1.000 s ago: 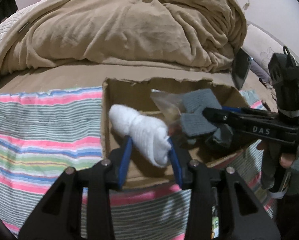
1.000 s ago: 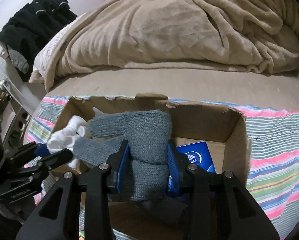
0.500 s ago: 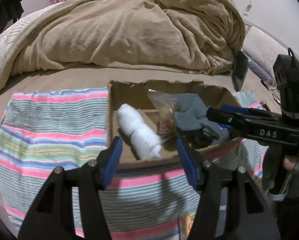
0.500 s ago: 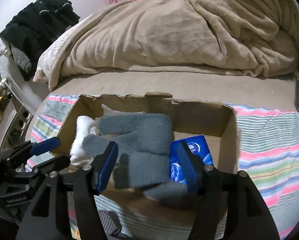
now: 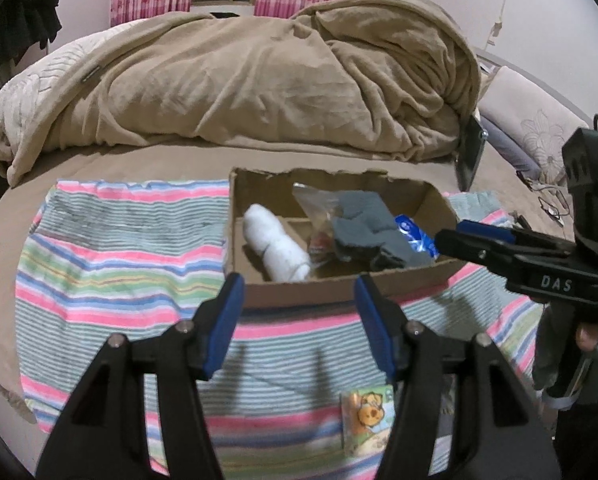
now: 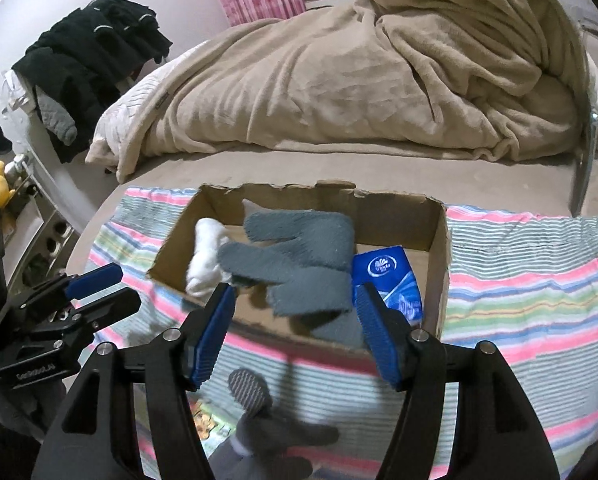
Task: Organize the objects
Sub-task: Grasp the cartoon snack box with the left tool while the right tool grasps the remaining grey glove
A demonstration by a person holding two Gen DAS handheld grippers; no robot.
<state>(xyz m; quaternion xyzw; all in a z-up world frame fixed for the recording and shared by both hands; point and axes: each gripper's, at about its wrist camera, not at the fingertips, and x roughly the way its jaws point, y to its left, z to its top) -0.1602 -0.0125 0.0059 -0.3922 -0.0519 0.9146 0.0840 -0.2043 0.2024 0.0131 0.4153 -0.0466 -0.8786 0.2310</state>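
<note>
Jaws spread and empty on both the left gripper [image 5: 297, 322] and right gripper [image 6: 295, 330] — white sock roll [image 5: 277, 242] and grey glove [image 6: 299, 260] lie in the cardboard box [image 5: 299, 290]; next, likely the second glove [image 6: 267, 432] on the striped cloth [image 5: 119, 252].

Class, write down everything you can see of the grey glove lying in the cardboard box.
The grey glove is knitted, fuzzy wool by its look, with blunt fingers spread toward the white sock roll at its left. It lies limp and crumpled in the cardboard box, partly draped over the blue tissue pack. Neither tool holds it: the right tool is open in front of it.
</note>
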